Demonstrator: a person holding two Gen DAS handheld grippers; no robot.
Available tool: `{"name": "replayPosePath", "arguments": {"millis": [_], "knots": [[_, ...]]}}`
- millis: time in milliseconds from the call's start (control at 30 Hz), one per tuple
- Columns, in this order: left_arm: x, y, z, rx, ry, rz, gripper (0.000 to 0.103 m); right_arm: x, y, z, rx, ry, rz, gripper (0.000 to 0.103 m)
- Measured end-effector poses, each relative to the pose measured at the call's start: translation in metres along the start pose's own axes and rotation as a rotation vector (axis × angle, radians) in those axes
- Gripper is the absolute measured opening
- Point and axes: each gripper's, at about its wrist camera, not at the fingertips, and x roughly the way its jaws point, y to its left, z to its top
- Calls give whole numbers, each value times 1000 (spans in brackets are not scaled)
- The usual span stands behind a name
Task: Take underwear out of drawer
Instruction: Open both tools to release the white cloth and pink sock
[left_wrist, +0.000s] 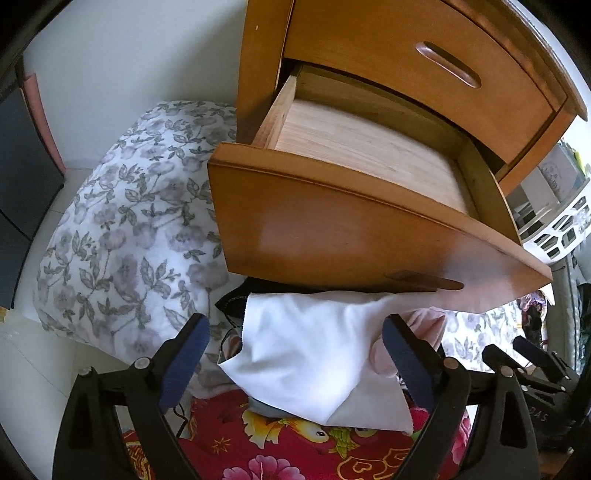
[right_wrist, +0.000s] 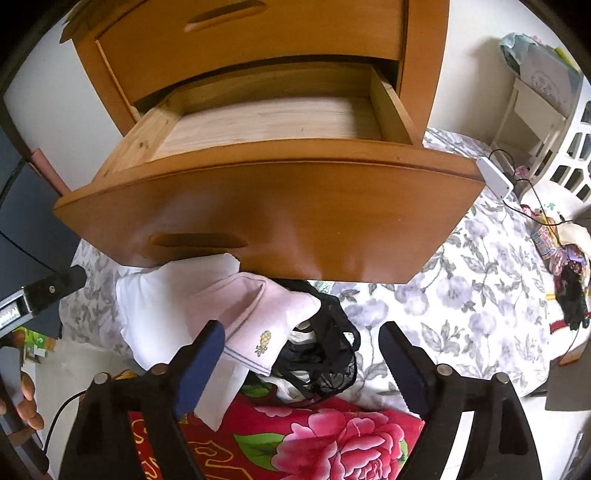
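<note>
The lower drawer (right_wrist: 266, 206) stands pulled out ahead of both grippers and its pale wooden floor looks bare, so I judge the taking-out step is about finished: the underwear now lies in a heap below the drawer front. The left gripper (left_wrist: 295, 354) is spread wide, holding nothing, with a white garment (left_wrist: 314, 354) lying between and just beyond its fingers. The right gripper (right_wrist: 301, 354) is likewise spread and empty; a pale pink piece (right_wrist: 258, 317) with a small pineapple motif lies just ahead of its left finger, and a black lace piece (right_wrist: 328, 354) sits between the fingers, a little farther off. If anything is left, the next move would be a check of the drawer's back corners, which are partly hidden under the closed upper drawer (right_wrist: 251, 40), or pushing the drawer shut.

The heap rests on a red flowered cloth (right_wrist: 332, 439) directly below the grippers, beside floral grey-and-white bedding (left_wrist: 122, 229). A white perforated basket (right_wrist: 576, 155) stands far to the right, against a pale wall
</note>
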Motion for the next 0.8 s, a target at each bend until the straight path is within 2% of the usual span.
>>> {"name": "replayPosePath", "arguments": {"millis": [67,133,667,800], "knots": [[1,-1,-1,4,0,5,95,-1,-1,0,8,-7,-2,99],[3,-2,-1,9,6,8,97,-4,-1,-1,11,-20,-5,103],[0,-11,-8,72,-7,36,100,-24,6,-2,17,-62,-23,103],[-3,-14,-9,98,-13,65,100,-31,8,-2,22,-79,-28,103]]}}
